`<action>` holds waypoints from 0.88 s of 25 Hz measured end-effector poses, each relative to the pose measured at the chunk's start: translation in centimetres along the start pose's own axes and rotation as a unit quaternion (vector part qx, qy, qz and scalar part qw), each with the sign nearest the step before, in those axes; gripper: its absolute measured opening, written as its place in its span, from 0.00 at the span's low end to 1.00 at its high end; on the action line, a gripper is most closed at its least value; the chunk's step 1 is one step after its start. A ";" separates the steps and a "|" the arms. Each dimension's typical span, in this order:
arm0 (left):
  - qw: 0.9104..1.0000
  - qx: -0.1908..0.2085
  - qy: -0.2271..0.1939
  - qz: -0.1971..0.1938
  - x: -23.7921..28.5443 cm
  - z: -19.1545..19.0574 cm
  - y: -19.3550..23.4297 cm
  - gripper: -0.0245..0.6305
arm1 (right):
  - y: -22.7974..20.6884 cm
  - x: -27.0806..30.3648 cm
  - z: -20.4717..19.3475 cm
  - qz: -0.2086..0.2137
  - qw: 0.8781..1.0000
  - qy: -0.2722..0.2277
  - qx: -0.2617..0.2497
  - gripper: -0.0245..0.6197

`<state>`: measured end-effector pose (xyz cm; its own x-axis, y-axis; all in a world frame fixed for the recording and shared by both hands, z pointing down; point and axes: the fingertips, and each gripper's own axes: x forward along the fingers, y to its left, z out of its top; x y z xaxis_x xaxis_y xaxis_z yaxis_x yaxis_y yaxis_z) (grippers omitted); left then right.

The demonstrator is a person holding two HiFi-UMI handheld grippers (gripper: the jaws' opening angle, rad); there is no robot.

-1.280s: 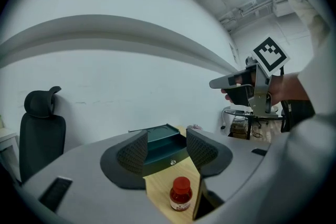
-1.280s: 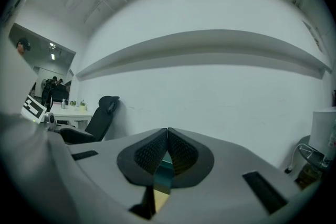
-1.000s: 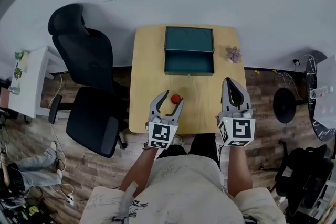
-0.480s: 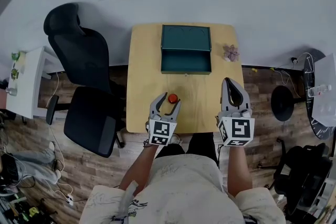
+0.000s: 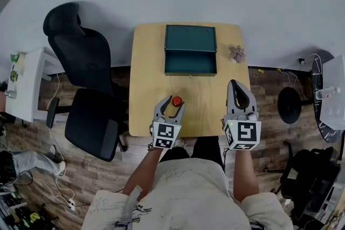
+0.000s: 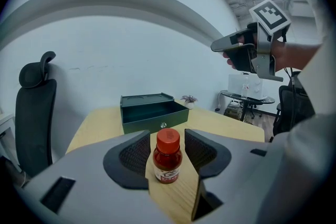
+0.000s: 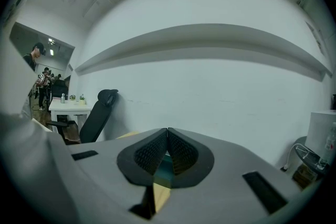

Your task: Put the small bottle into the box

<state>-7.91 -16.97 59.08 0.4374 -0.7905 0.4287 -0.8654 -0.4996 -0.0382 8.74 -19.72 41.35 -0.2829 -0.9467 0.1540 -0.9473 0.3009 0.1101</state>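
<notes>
Fingers (image 6: 131,157) of the left gripper (image 5: 173,103) closing around the small bottle (image 6: 168,157) at the table's (image 5: 145,78) 6 o'clock, not touching; right gripper (image 7: 167,132) pinched together. Box (image 5: 191,51) at 12 open, bare green inside. Bottle's deeper between the jaws than before.

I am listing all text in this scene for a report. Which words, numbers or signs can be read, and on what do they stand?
White label on the small brown bottle with red cap: dark logo and print, too blurred to read.
Black-and-white marker cube: square pattern only, no letters.
Nothing else bears readable text.
</notes>
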 end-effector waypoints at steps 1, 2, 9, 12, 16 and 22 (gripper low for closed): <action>1.000 -0.001 0.001 0.000 0.0 -0.1 0.0 0.35 | 0.1 0.0 0.0 0.000 1.000 0.001 0.000 0.06; 1.000 -0.001 0.003 -0.001 0.0 -0.1 0.0 0.33 | 0.1 0.0 0.0 0.000 1.000 0.001 0.000 0.06; 1.000 0.004 0.000 -0.005 0.2 -0.1 -0.1 0.24 | 0.4 0.4 -0.3 0.002 1.000 0.007 -0.003 0.06; 1.000 0.001 -0.002 -0.008 0.1 -0.1 -0.2 0.24 | 0.6 0.5 -0.3 0.003 1.000 0.008 -0.005 0.06; 1.000 0.002 -0.002 -0.011 0.1 0.0 -0.2 0.24 | 0.8 0.7 -0.1 0.004 1.000 0.008 -0.007 0.06; 1.000 0.004 -0.002 -0.014 0.1 0.0 -0.2 0.23 | 0.9 0.9 -0.1 0.005 1.000 0.008 -0.007 0.06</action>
<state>-7.68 -16.94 59.11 0.4627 -0.7777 0.4255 -0.8506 -0.5247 -0.0341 7.59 -20.32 41.68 -0.2893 -0.9418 0.1716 -0.9422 0.3117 0.1225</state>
